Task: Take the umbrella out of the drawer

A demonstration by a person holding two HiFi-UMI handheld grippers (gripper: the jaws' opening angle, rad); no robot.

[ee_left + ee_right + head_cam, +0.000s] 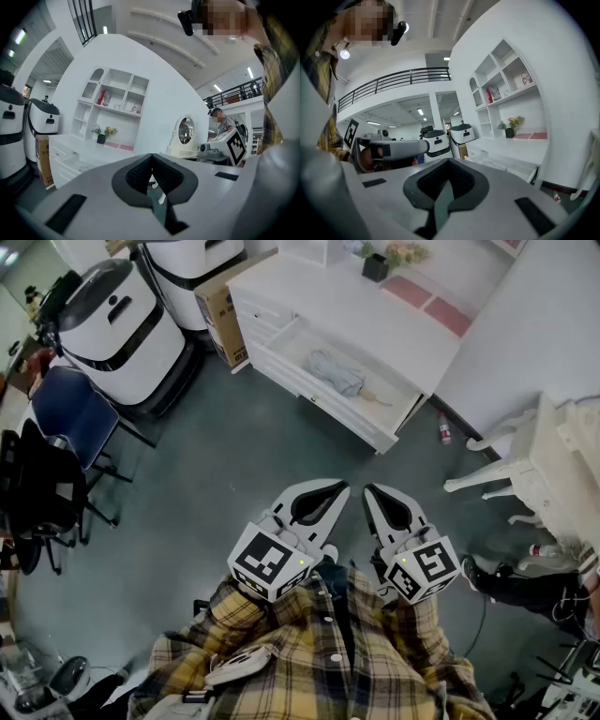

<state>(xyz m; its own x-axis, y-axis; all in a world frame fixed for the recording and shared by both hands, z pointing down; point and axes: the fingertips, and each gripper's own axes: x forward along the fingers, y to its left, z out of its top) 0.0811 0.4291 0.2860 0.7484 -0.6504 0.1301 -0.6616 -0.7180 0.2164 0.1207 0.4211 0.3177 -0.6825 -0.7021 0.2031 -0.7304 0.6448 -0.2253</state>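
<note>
A folded grey-blue umbrella [336,374] with a wooden handle lies in the open drawer [323,407] of a white dresser at the top of the head view. Both grippers hang close to the person's body, well short of the drawer and over grey floor. My left gripper [343,487] has its jaws together with nothing between them; in the left gripper view its tips [151,160] meet, pointing toward the dresser. My right gripper [367,489] is shut and empty too, and its tips [449,161] meet in the right gripper view.
The dresser top [356,306] carries a black plant pot [375,266]. A cardboard box [217,310] and white machines [117,329] stand to the left, with a blue chair [70,409] nearer. A white ornate table [544,465] is at the right, a small bottle [443,430] on the floor.
</note>
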